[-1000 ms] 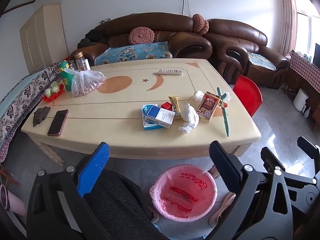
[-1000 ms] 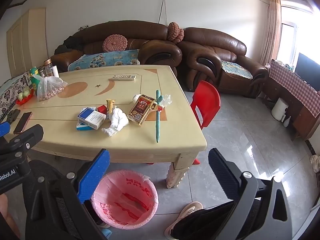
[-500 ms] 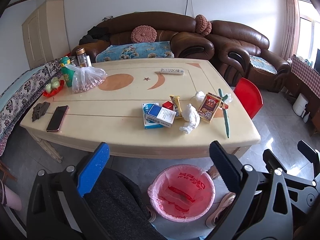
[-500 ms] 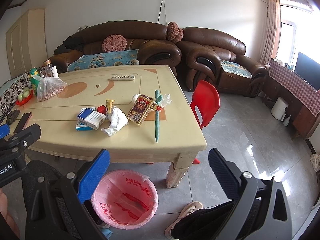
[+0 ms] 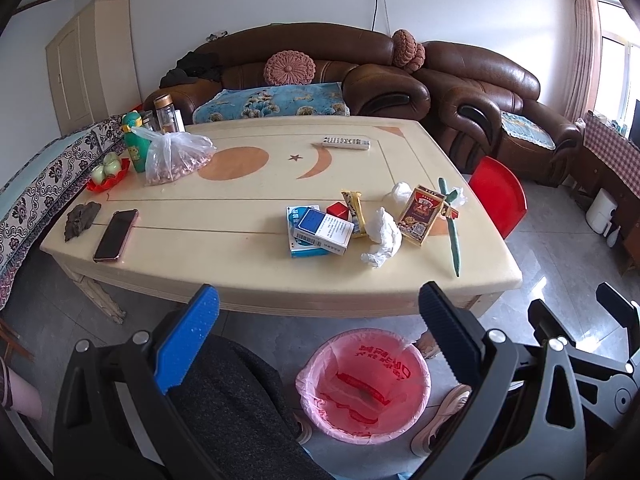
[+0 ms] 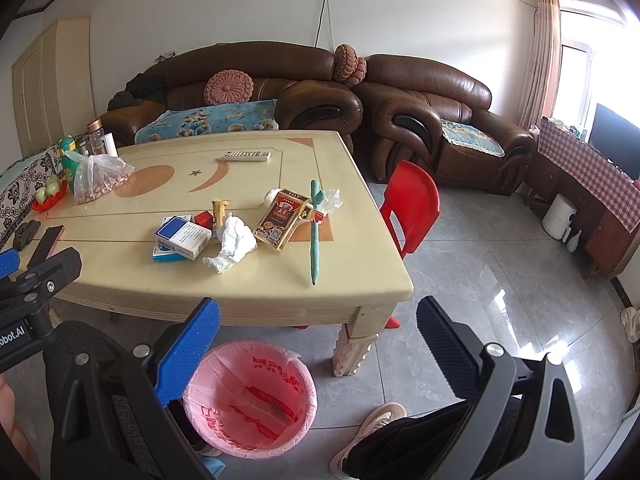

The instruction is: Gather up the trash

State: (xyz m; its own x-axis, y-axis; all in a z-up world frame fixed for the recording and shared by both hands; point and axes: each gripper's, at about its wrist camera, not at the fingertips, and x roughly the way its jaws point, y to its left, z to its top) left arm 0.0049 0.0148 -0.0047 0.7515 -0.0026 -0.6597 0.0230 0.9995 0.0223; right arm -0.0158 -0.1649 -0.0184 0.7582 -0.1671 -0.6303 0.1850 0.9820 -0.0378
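On the cream table (image 5: 240,248) (image 6: 120,276) lies a cluster of trash: a crumpled white tissue (image 5: 382,236) (image 6: 234,242), a blue and white box (image 5: 322,232) (image 6: 182,236), a small red box (image 5: 339,210), a yellow wrapper (image 5: 356,212) (image 6: 219,210), a red and gold packet (image 5: 420,214) (image 6: 282,216) and a green stick (image 5: 452,228) (image 6: 315,228). A pink-lined bin (image 5: 364,384) (image 6: 250,396) stands on the floor in front of the table. My left gripper (image 5: 318,344) and right gripper (image 6: 316,344) are open and empty, held low before the table's front edge.
A phone (image 5: 116,234), a dark lump (image 5: 82,220), a bag of nuts (image 5: 176,156), bottles (image 5: 134,140) and a remote (image 5: 346,143) also lie on the table. A red chair (image 6: 412,204) stands at its right. Brown sofas (image 6: 280,92) line the back wall.
Both views have shifted slightly; the table sits a little higher and closer in frame. Both grippers stay open and empty. Nothing on the table moved.
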